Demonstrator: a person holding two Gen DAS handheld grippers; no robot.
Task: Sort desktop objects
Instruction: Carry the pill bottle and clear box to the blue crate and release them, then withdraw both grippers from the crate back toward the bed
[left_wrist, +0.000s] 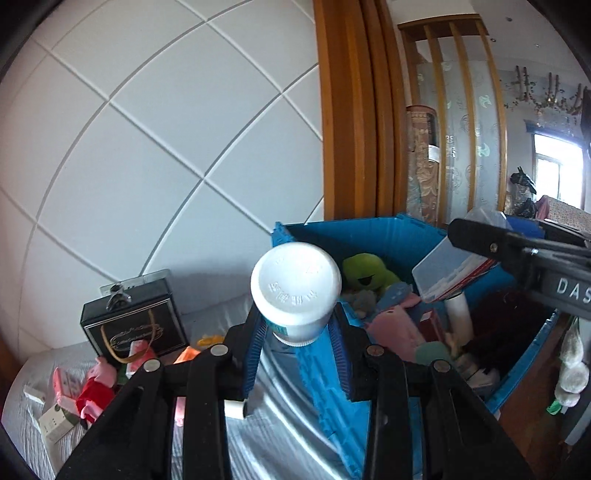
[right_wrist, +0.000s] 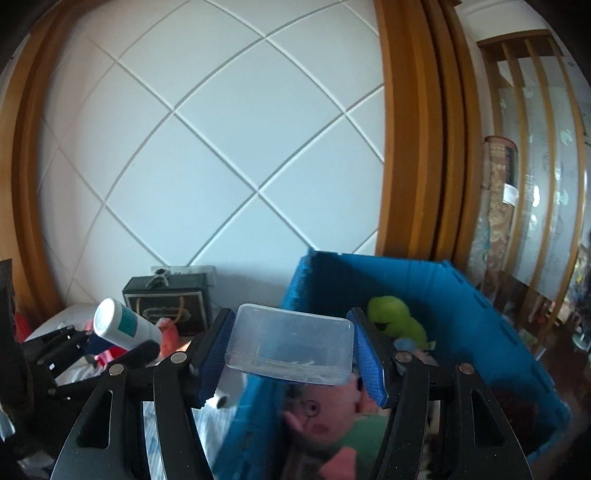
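**Both grippers loaded at the blue crate**

We see the left gripper (left_wrist: 297, 332) clamped on a white round plastic bottle with a teal label band (left_wrist: 295, 295). Its flat embossed end faces the left wrist camera; the embossed characters are too blurred to read. The bottle is held at the near corner of the blue plastic folding crate (left_wrist: 369, 236).

We see the right gripper (right_wrist: 291, 350) clamped on a clear rectangular plastic box (right_wrist: 291, 347), gripped across its short sides by the blue ribbed pads (right_wrist: 216, 354). The box is held over the crate's near wall. Its contents show only as pale streaks.

Inside the crate, a green plush toy (right_wrist: 397, 321) and a pink plush pig (right_wrist: 317, 424) are recognisable; the remaining items are overlapped and hard to identify. On the grey striped cloth (left_wrist: 236, 443) stands a black gift box with gold trim (left_wrist: 133, 325), with small cartons and a red-dressed plush partly cut off by the gripper frame.

Count: two grippers, one bottle, one clear box, one crate.
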